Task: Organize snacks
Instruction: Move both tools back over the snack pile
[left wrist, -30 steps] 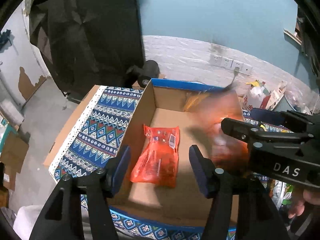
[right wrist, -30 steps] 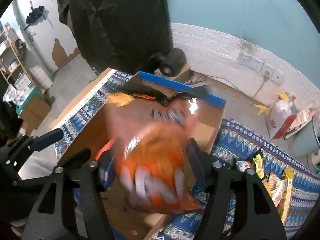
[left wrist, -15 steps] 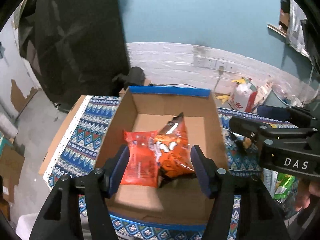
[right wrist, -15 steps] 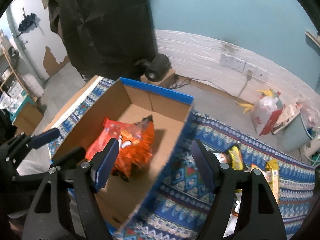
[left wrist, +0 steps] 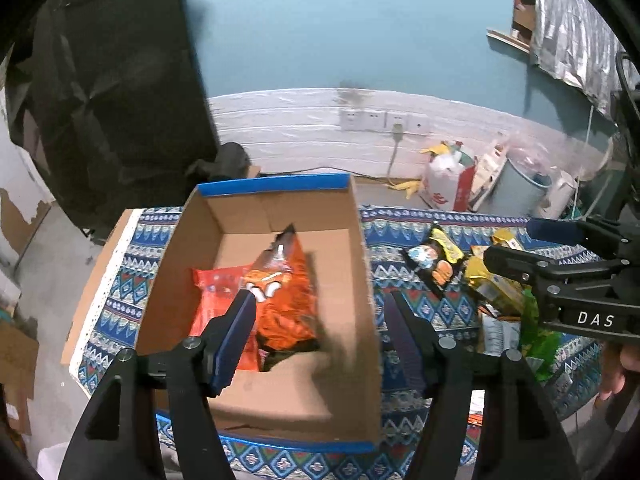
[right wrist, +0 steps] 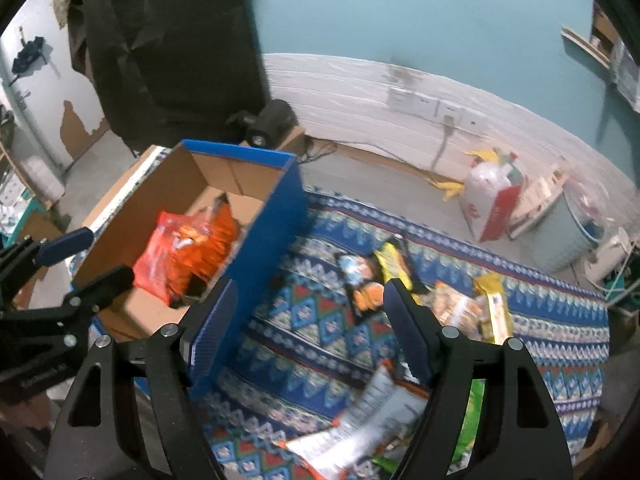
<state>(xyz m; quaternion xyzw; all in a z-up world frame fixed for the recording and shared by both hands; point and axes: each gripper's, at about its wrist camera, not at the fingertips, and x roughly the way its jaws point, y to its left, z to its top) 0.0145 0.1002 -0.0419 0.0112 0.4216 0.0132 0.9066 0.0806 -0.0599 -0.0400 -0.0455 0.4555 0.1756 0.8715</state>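
Note:
An open cardboard box (left wrist: 360,280) with blue edges stands on a patterned blue cloth (right wrist: 320,320). Inside lie a red snack bag (left wrist: 212,300) and an orange snack bag (left wrist: 288,296) partly over it. My left gripper (left wrist: 320,320) is open and empty above the box's right side. My right gripper (right wrist: 308,320) is open and empty over the cloth right of the box (right wrist: 272,240). Loose snack packs lie on the cloth: a dark pack (right wrist: 360,284), yellow packs (right wrist: 492,304) and a silver-white bag (right wrist: 372,412) under the right gripper.
A white wall with sockets (left wrist: 380,120) runs behind. A white and red bag (left wrist: 448,184) and a pale bin (left wrist: 516,188) stand on the floor at the back right. A black curtain (left wrist: 100,100) hangs at the left.
The orange bag left my right gripper and now lies in the box. The right gripper has moved right, out over the cloth. The left view has shifted right.

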